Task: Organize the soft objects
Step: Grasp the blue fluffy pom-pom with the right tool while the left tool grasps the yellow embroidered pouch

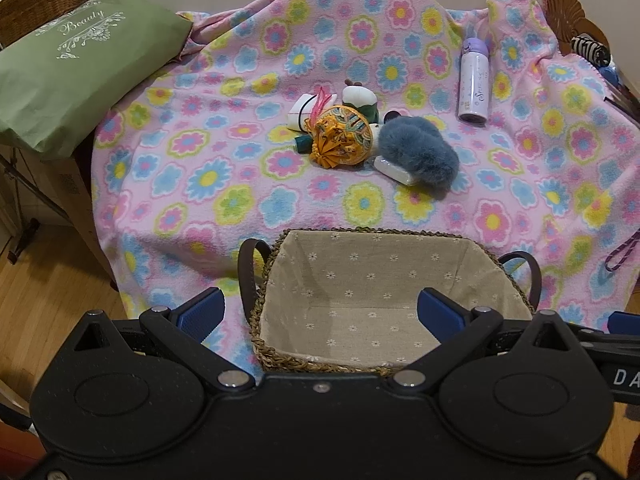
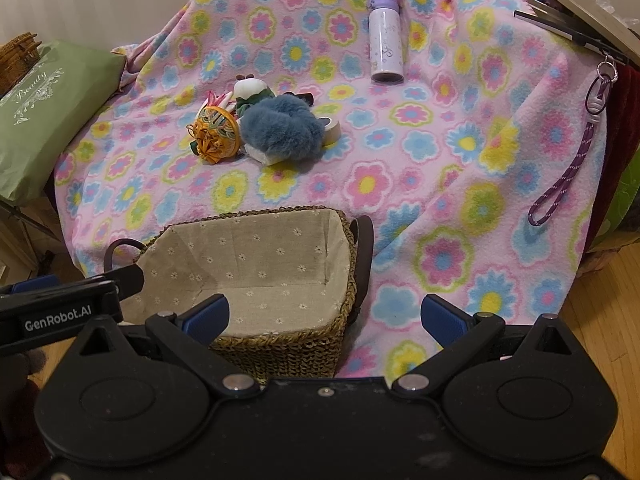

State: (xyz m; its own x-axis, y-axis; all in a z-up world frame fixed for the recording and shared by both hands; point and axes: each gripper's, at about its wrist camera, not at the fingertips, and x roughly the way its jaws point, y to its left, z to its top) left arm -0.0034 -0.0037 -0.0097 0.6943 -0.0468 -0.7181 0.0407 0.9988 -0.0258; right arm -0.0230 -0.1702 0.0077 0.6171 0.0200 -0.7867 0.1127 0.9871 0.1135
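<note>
A pile of soft objects lies mid-table on the flowered blanket: a fluffy blue scrunchie (image 1: pixel 418 151) (image 2: pixel 280 126), an orange patterned pouch (image 1: pixel 344 140) (image 2: pixel 216 134), a white and green plush (image 1: pixel 360 98) (image 2: pixel 250 90) and small white packets (image 1: pixel 394 171). A woven basket with beige lining (image 1: pixel 360 296) (image 2: pixel 256 268) stands empty at the near edge. My left gripper (image 1: pixel 320 312) is open above the basket. My right gripper (image 2: pixel 324 316) is open over the basket's right side. Both are empty.
A purple and white bottle (image 1: pixel 474 84) (image 2: pixel 386 46) stands at the back right. A green bag (image 1: pixel 68 76) (image 2: pixel 44 108) lies at the left. A purple lanyard (image 2: pixel 568 160) hangs at the right. Wood floor (image 1: pixel 48 292) lies below the table edge.
</note>
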